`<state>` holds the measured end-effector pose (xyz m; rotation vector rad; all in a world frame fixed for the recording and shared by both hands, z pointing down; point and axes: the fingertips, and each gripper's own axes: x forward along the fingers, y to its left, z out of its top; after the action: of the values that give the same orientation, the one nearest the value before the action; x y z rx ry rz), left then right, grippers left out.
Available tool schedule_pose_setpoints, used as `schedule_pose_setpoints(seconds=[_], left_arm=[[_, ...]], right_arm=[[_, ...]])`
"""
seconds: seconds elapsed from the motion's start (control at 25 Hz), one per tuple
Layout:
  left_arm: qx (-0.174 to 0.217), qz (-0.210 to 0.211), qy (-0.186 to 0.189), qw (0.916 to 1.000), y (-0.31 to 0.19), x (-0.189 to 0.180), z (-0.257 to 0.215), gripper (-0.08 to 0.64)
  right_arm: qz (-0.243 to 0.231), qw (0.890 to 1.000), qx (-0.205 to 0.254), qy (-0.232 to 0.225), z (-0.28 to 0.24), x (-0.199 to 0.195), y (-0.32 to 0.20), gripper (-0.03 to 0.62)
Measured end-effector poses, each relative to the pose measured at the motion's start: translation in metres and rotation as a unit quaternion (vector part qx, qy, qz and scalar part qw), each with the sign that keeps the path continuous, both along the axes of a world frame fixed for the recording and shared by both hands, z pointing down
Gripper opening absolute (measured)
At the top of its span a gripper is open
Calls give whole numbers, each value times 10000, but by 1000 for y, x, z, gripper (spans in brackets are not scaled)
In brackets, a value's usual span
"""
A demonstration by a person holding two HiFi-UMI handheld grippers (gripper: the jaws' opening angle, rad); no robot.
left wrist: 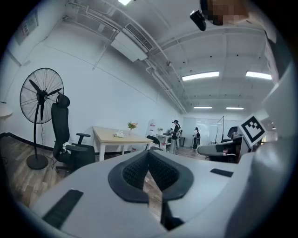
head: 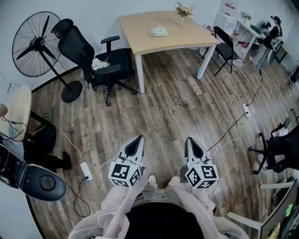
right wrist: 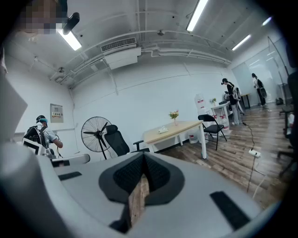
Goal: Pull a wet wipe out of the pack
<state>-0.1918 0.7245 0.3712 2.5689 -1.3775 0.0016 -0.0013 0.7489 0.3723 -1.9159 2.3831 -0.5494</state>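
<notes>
Wet wipe pack [head: 160,31], a pale green one, lies on the wooden tabletop [head: 140,35] in the upper middle of the head view. It is near a small vase of flowers [head: 182,10] that stands closer to the far edge. The pack is well apart from both tools, because a wide stretch of wooden floor [head: 177,102] is between the table and the person.

The left claw [head: 136,140] and the right claw [head: 191,141] are in the lower middle of the frame, side by side. They are close to the person's body and point toward the table, almost level. In each gripper view the two dark pads meet at their tips and nothing is between them, so both claws are closed and empty.

I think this is a carrying posture: there is nothing to grasp at this place, so the jaws rest together. The task looks not yet begun, and the person must first walk to the table. An office chair [head: 100,60] and a standing fan [head: 35,44] are at the upper left, beside the direct way and not in it.
</notes>
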Motion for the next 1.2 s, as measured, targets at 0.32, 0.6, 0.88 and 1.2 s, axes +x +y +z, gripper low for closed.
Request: schedule_pose_setpoints(seconds=[0.32,0.6,0.88,1.2], left_arm=[[-8,-198,92,9998,1,-16,-5,9],[-104,-27,61,9999,21,-21,0,9],[-151,-52,22,9999,25,-25,6,9],[-55,-246,-21,9997,-4,-7,0,9]], right_arm=[[-257,9992,198,-229,-12,-12,4,11],[-200,9995,223,-89,-11,-24,24,11],[-85,9999,94,-103,0,-19,30,11],[-272,9995,60,-124,2,0,-13,12]])
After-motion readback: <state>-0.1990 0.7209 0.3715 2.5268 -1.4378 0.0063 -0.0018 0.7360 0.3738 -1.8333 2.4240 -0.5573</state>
